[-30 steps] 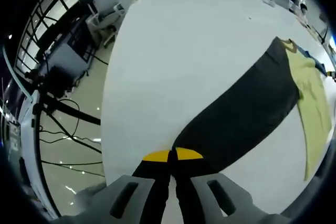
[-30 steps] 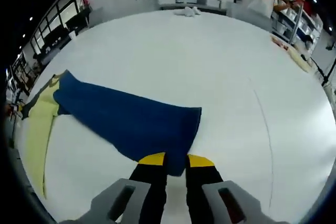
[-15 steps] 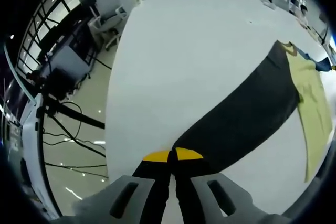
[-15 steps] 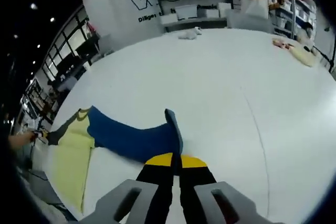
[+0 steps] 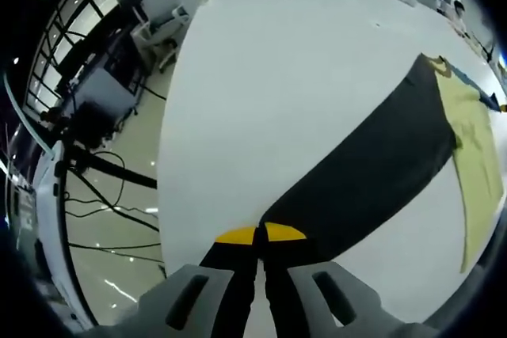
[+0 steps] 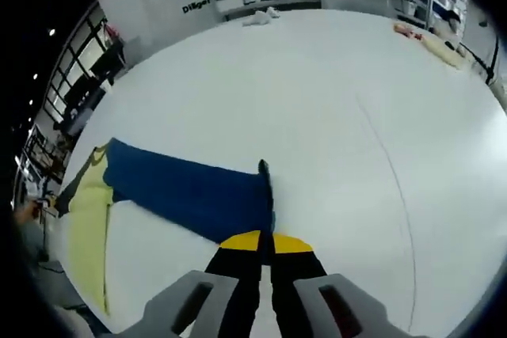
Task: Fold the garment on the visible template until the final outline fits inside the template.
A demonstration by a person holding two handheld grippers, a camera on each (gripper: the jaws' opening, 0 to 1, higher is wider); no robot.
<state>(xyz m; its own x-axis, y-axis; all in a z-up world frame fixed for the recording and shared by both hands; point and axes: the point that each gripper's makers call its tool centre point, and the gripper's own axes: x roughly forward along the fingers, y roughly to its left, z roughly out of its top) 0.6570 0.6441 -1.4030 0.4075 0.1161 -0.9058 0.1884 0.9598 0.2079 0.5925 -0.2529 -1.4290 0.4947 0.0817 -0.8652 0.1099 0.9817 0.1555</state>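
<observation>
**Both hand-held grippers pinched on garment ends, fold not started**

We see the left hand-held gripper (image 5: 261, 234) with jaws closed together, yellow tips meeting on the near corner of the garment (image 5: 372, 172). In the left gripper view the cloth reads dark grey and runs away from the tips toward upper right as one long band across the white counter (image 5: 261, 77). The far end meets the pale yellow template (image 5: 475, 140), which lies alongside the far part of the cloth.

In the right gripper view the right hand-held gripper (image 6: 265, 240) is also closed, tips pinching the near edge of the garment (image 6: 190, 191), blue here. A small flap of cloth stands up just above the tips. The long axis runs from the tips toward the left, ending at the template (image 6: 89, 219), which lies beyond the garment's far end.

We judge each hand-held gripper holds one near corner, so the garment is stretched long and mostly off the template. The coming move turns on this: the template lies at the far end of the long axis from both hand-held grippers, so the held end must be carried along that axis toward the yellow sheet. Neither one looks clearly nearer. A pile of pale cloth (image 6: 432, 37) sits well apart at the counter's far side.
</observation>
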